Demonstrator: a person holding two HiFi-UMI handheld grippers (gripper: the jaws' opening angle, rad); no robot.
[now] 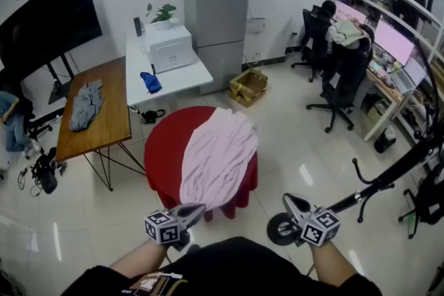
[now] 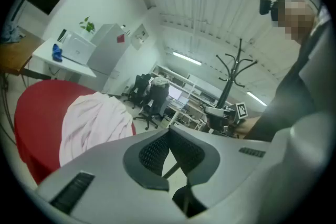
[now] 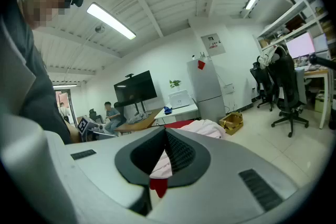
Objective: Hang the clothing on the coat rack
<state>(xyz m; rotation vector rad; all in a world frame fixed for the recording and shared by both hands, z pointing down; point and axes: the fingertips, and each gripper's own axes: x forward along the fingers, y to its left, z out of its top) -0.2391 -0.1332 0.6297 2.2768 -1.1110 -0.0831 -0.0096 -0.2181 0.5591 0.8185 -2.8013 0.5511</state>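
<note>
A pink garment [image 1: 218, 156] lies draped over a round red table [image 1: 163, 149] in front of me, hanging off its near edge. The black coat rack [image 1: 378, 182] stands to my right, its round base [image 1: 281, 229] on the floor by my right gripper. My left gripper [image 1: 198, 208] is shut and empty, just short of the garment's near hem. My right gripper [image 1: 288, 199] is also shut with nothing in it. The left gripper view shows the garment [image 2: 94, 120] and the rack's hooks [image 2: 231, 78] beyond the gripper [image 2: 169, 131]. The right gripper [image 3: 165, 131] points toward the garment [image 3: 207, 127].
A wooden table [image 1: 104, 121] carrying a grey cloth [image 1: 87, 104] stands at the left, with a white table [image 1: 187, 76] and printer [image 1: 170, 45] beside it. Behind are a grey fridge [image 1: 215, 10] and a cardboard box [image 1: 248, 84]. Office chairs [image 1: 343, 80] and a desk fill the right.
</note>
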